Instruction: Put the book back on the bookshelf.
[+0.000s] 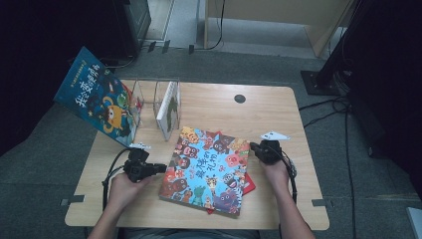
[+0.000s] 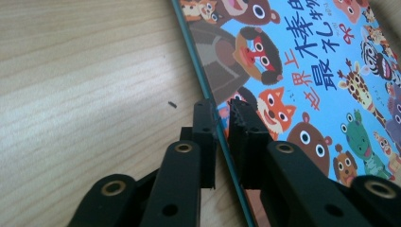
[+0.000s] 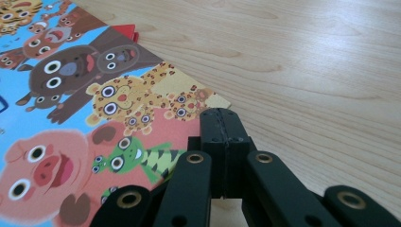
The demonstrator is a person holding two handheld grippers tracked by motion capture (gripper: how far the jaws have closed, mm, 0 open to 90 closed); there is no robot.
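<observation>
I see my left hand-held gripper [image 1: 161,168] as a matte black block with a black cable looping back from its rear. My right hand-held gripper [image 1: 254,147] is black too, topped by a pale three-cornered plate, its cable trailing along my forearm. Up close, each jaw arm carries brass-ringed rivets and ends in square black pads. My forearms are bare, no sleeves.
</observation>
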